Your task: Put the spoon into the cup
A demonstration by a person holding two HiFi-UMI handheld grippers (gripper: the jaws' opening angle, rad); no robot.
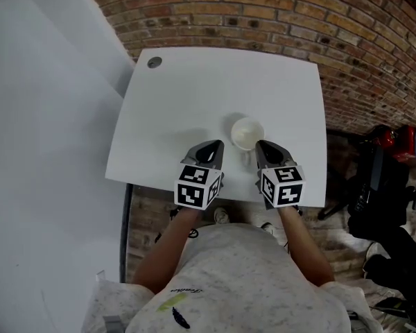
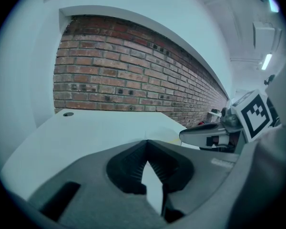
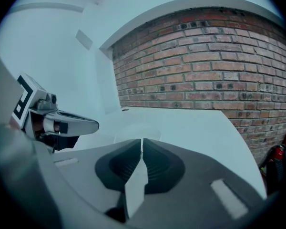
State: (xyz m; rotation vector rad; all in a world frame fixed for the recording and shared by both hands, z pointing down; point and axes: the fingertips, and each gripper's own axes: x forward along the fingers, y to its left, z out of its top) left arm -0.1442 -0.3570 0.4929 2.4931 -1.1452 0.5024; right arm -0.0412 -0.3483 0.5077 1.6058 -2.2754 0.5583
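A white cup (image 1: pixel 247 133) stands upright on the white table (image 1: pixel 194 96), near its front edge. Just in front of the cup lies a faint grey shape (image 1: pixel 247 159); I cannot tell whether it is the spoon. My left gripper (image 1: pixel 211 145) sits left of the cup and is shut with nothing in it. My right gripper (image 1: pixel 263 145) sits right of the cup and is also shut and empty. In the right gripper view the cup's rim (image 3: pixel 136 129) shows faintly beyond the closed jaws (image 3: pixel 141 140). The left gripper view shows its own jaws closed (image 2: pixel 146 142).
A brick wall (image 1: pixel 263 12) runs behind the table. A small round grommet (image 1: pixel 154 62) sits at the table's far left corner. A white wall (image 1: pixel 41 116) stands on the left. Dark bags and gear (image 1: pixel 388 179) lie on the floor to the right.
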